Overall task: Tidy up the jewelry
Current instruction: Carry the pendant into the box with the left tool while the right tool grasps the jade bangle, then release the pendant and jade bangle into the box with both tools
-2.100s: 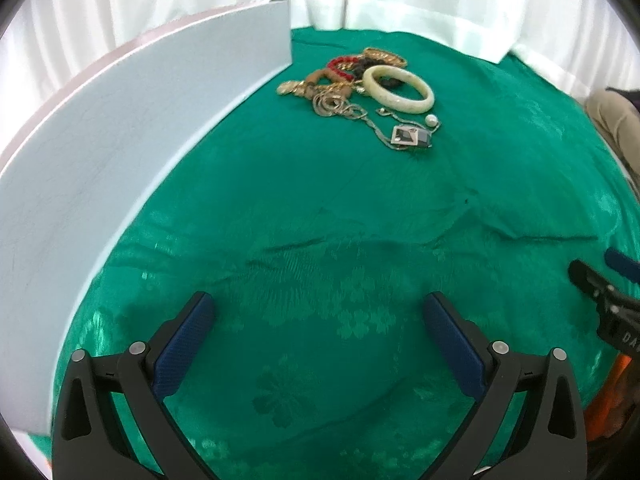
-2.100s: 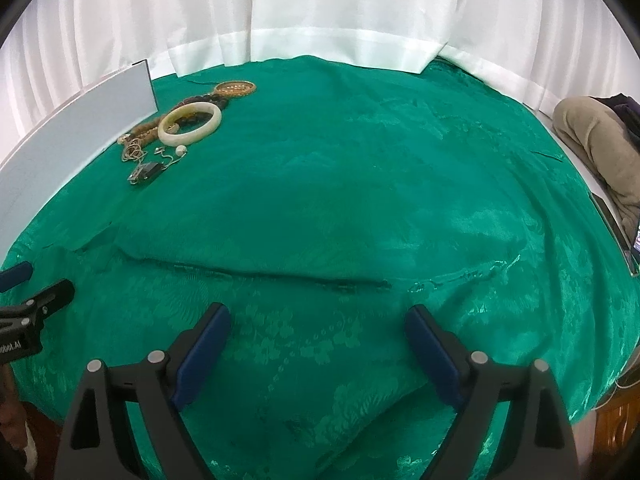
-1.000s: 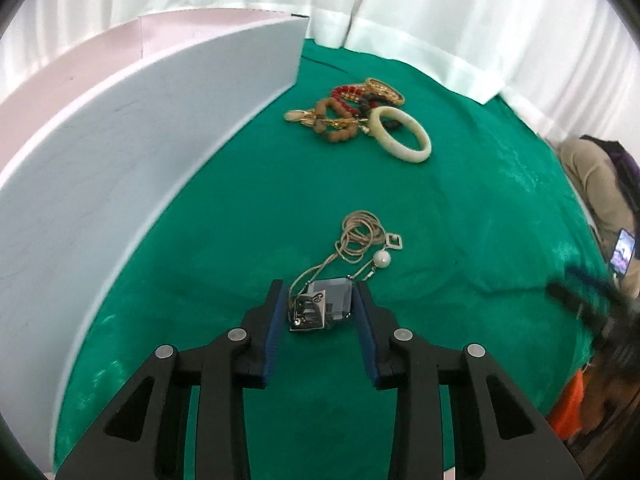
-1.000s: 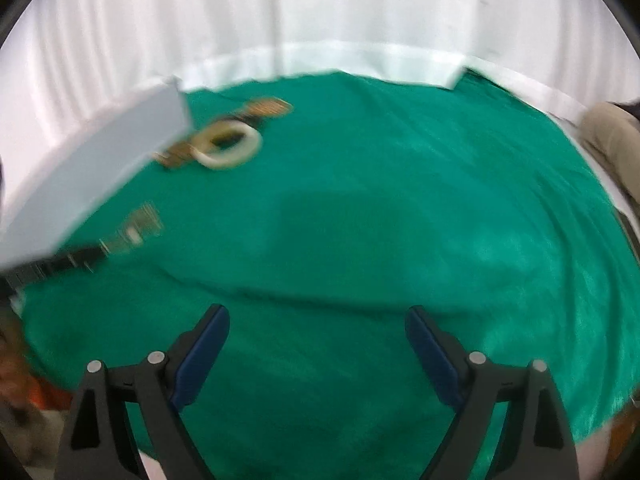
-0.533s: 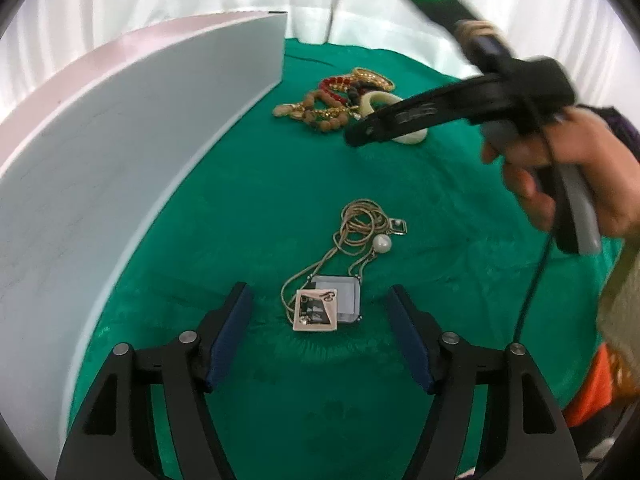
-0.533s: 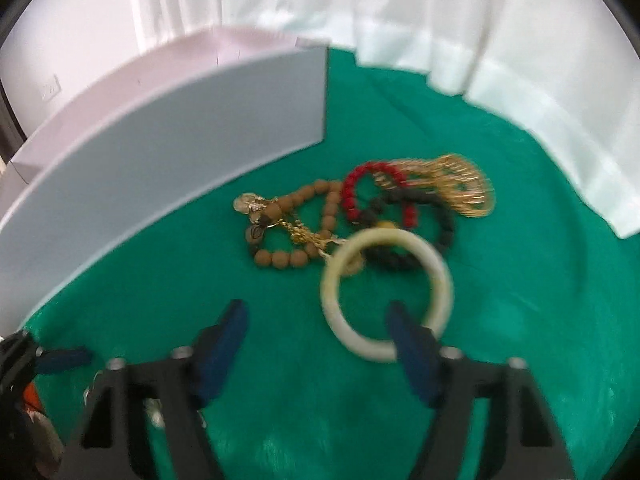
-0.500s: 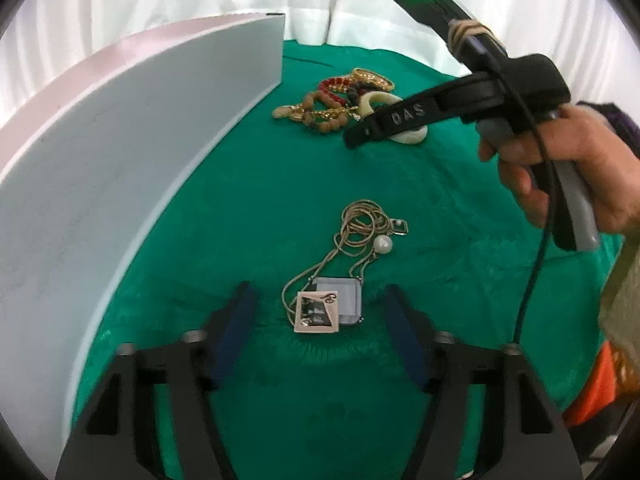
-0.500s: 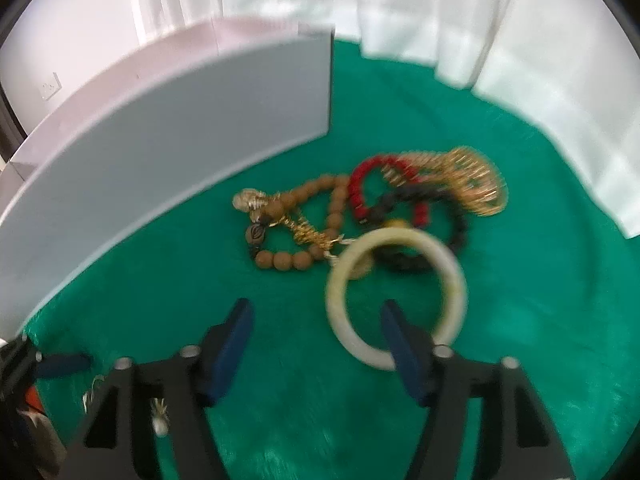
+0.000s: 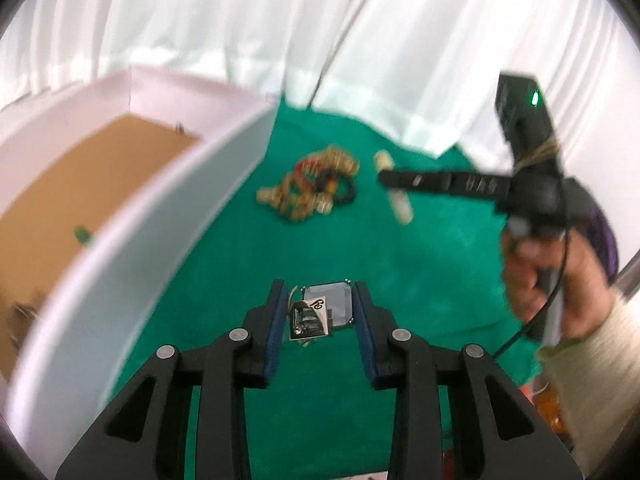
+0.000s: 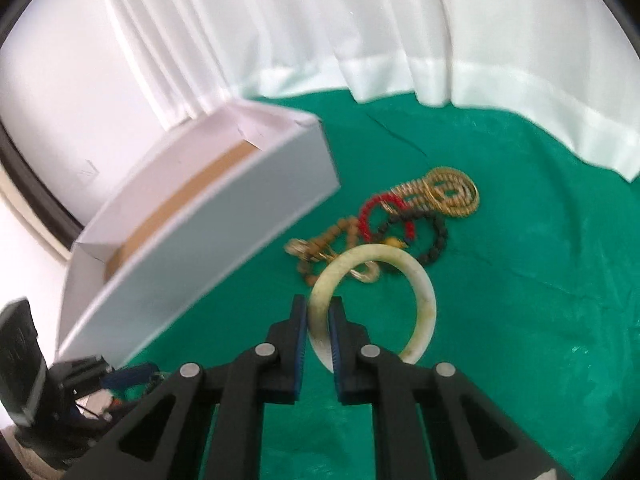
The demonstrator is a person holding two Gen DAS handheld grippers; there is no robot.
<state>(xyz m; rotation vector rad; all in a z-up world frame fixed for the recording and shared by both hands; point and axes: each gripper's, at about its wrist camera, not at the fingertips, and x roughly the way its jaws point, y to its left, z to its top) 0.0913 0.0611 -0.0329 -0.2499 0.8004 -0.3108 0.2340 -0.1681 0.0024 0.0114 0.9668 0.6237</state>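
My left gripper has two square pendants of a chain necklace between its blue pads. The jaws are closing on them, and the pendants hang clear of the green cloth. A person's hand holds my right gripper, which is shut on the rim of a white bangle. In the left wrist view the right gripper carries that bangle edge-on, beside a pile of bead bracelets. The pile holds red, black, brown and gold pieces.
An open white box with a brown floor stands along the left of the cloth, its near wall close to the bracelet pile. White curtains hang behind the table. A hand and cream sleeve fill the right side.
The left gripper closed around the pendants and rose with them, so the box's inside now shows. The right gripper swung over to the pile and shut on the bangle.
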